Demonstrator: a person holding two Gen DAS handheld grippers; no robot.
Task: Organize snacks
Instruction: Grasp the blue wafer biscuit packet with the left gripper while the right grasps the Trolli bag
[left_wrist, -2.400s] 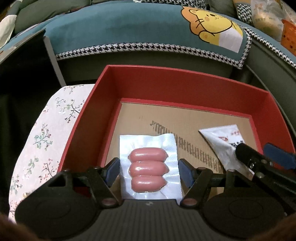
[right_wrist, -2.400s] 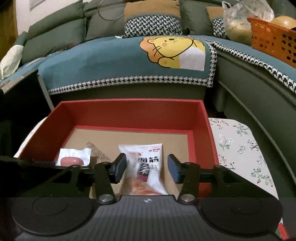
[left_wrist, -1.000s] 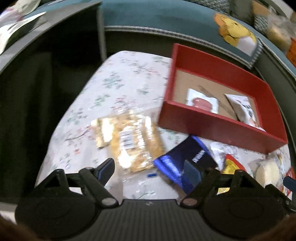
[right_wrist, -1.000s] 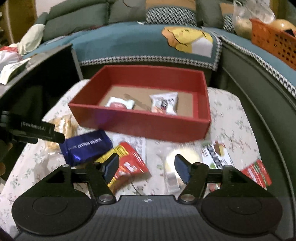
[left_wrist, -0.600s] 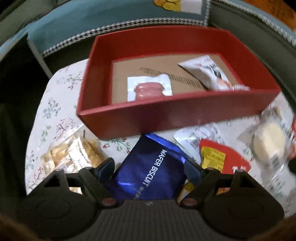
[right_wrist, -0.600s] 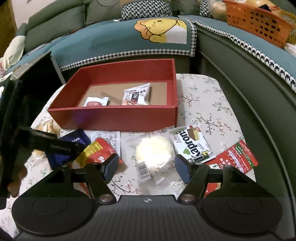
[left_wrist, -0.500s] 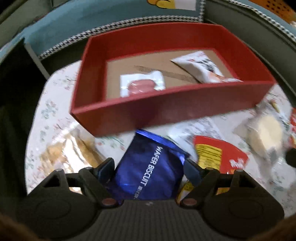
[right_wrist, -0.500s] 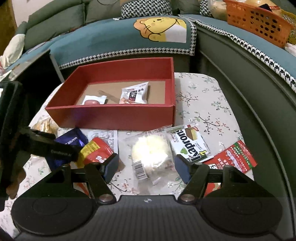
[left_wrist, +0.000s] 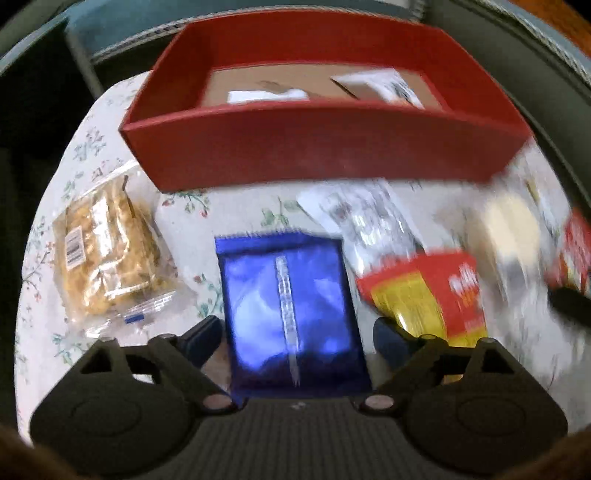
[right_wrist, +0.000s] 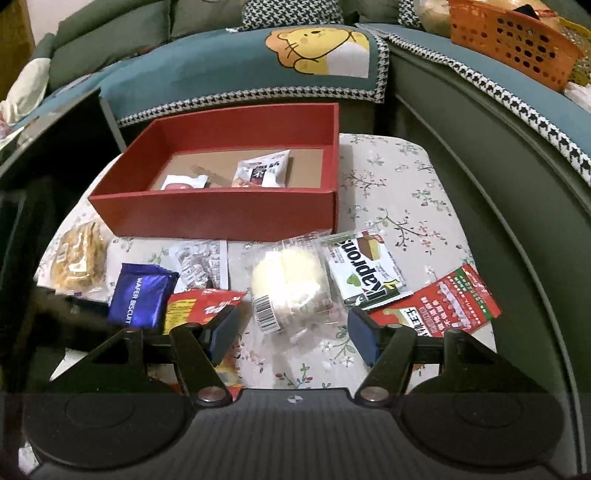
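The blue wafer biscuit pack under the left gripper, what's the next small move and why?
Probably lower the left gripper and close on the blue wafer pack: its jaws are opening, astride the pack, pads not yet pressing, and the red box lies just beyond.

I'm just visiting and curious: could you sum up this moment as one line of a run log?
step: reach | left gripper: jaws opening, blue wafer packet between, ungripped | right gripper: open over round cake | red box: two snacks

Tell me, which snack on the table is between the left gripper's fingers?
The blue wafer pack. It lies flat between the opening jaws of the left gripper, not yet pinched; the cracker bag and red-yellow pack lie outside them.
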